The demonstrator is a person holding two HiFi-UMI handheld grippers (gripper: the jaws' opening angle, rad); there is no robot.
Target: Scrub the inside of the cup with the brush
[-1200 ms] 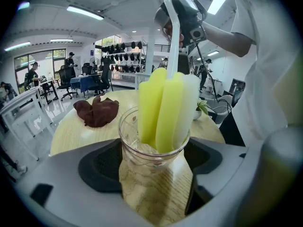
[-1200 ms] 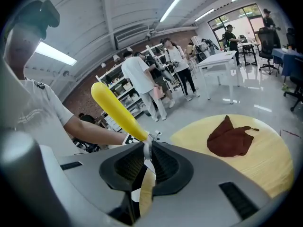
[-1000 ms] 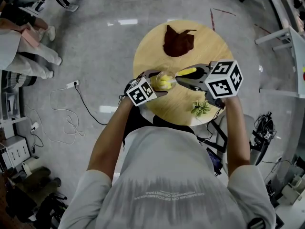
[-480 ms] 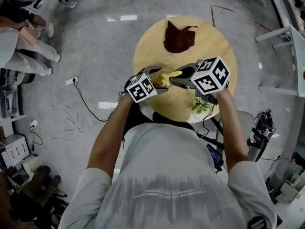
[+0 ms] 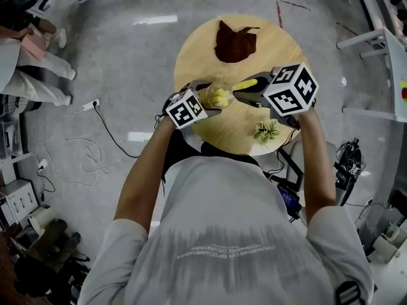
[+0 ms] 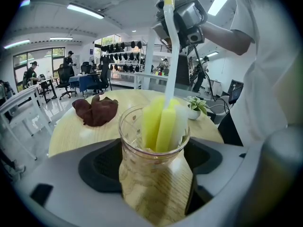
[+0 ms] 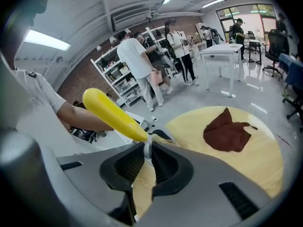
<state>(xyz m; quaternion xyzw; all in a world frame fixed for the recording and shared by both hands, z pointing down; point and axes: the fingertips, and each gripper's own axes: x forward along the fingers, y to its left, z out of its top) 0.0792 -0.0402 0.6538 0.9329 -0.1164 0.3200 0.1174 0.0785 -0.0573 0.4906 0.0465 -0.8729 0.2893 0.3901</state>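
A clear glass cup [image 6: 154, 167] sits between the jaws of my left gripper [image 6: 151, 171], which is shut on it above the round wooden table [image 5: 289, 53]. A brush with a yellow and white sponge head [image 6: 162, 123] stands inside the cup. Its thin white stem [image 6: 171, 51] rises to a yellow handle [image 7: 113, 112]. My right gripper [image 7: 147, 156] is shut on the stem just below that handle. In the head view the cup [image 5: 218, 96] is held by the left gripper [image 5: 205, 100], with the right gripper [image 5: 245, 95] close on its right.
A crumpled brown cloth [image 5: 234, 42] lies at the far side of the table. A small potted plant [image 5: 266, 131] stands near the front right edge. People [image 7: 142, 65] stand by shelves and desks around the room. A cable [image 5: 95, 151] trails on the floor at left.
The right gripper moved in toward the cup and then drew back to the right, shifting the brush inside the cup. The left gripper kept its hold on the cup.
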